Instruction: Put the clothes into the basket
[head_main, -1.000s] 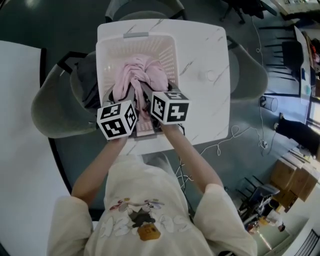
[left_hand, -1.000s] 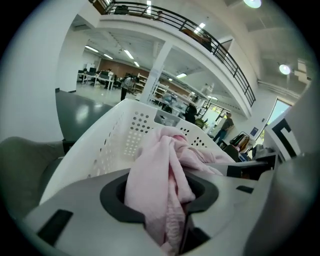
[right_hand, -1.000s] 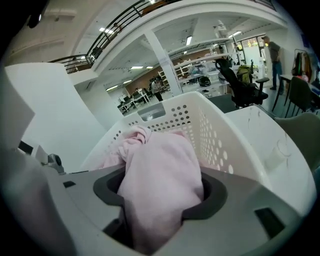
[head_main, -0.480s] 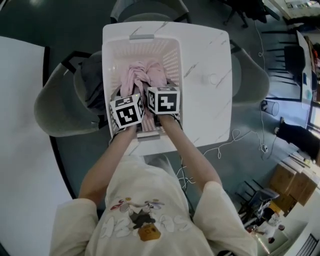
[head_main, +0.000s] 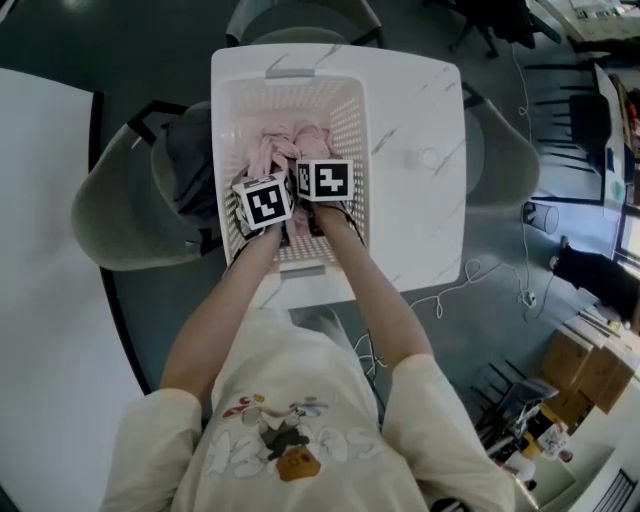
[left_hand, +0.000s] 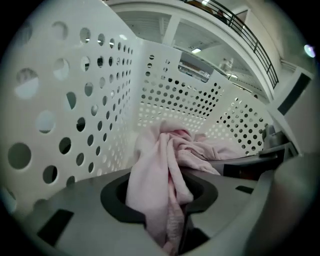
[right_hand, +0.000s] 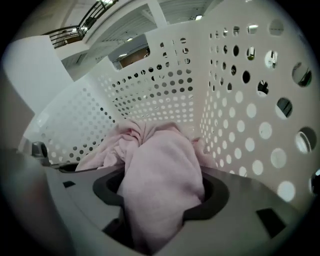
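Now pinching a thin fold of the pink garment (left_hand: 167, 160) in the narrowly set left gripper (left_hand: 167, 225). Clamping a thicker bunch of it in the wider-set right gripper (right_hand: 155, 220). Heaped just ahead of both, inside the white basket (left_hand: 95, 95).

No text, label or number can be read anywhere.
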